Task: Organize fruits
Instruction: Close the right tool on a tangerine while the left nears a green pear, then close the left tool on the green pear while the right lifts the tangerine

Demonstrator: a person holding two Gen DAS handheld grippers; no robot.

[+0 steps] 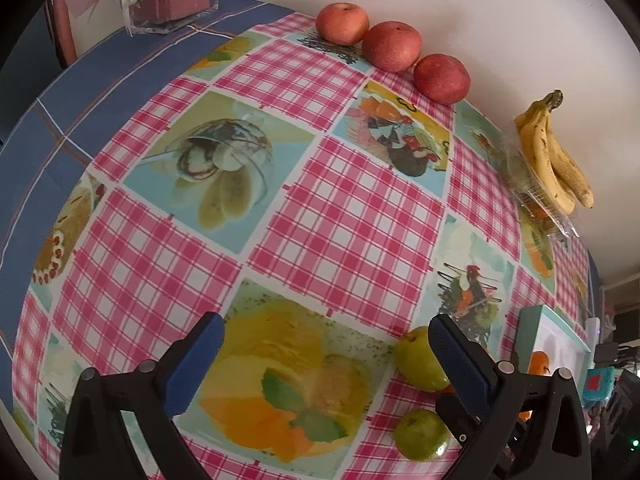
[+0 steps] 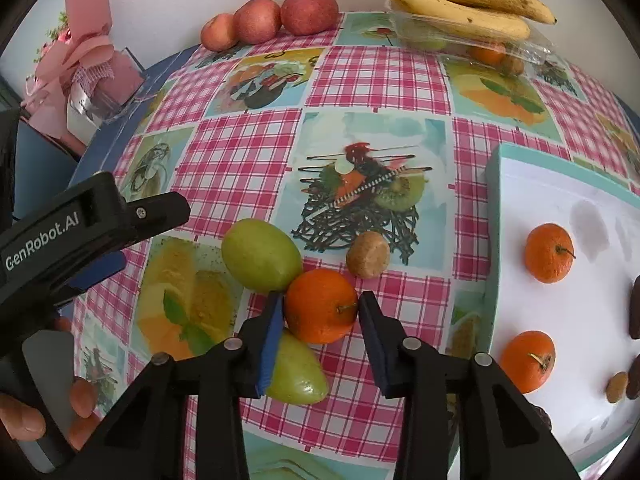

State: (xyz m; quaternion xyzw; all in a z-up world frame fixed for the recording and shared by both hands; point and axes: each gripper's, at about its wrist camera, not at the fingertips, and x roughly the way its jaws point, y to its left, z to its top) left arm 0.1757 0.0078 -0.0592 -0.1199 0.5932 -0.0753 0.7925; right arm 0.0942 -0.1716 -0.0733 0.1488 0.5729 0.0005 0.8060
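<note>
From the left wrist, the left gripper (image 1: 324, 364) hangs over the table (image 1: 344, 208) with its jaws spread wide and nothing between them, only the printed cloth below. Three red apples (image 1: 390, 46) stand in a row along the far edge by the wall, a bunch of bananas (image 1: 554, 152) lies on a clear plastic box (image 1: 536, 196) further along that edge, and two green fruits (image 1: 420, 360) sit just beside the right-hand finger. From the right wrist, the right gripper (image 2: 320, 316) has its jaws on either side of a tangerine (image 2: 321, 306) near the front of the table; the blue pad on the left touches its skin and the other sits at or just off its stem side, so the pinch looks nearly made, not certainly firm. The tangerine touches a green fruit behind it and one in front, with a small brown fruit (image 2: 368, 255) near. A white tray (image 2: 560, 320) at the right edge already holds two tangerines (image 2: 549, 253). The step in hand seems to be gathering tangerines onto the tray; next calls for a secure grip, a clean lift clear of the green neighbours, then a carry to bare tray beside the others.
</note>
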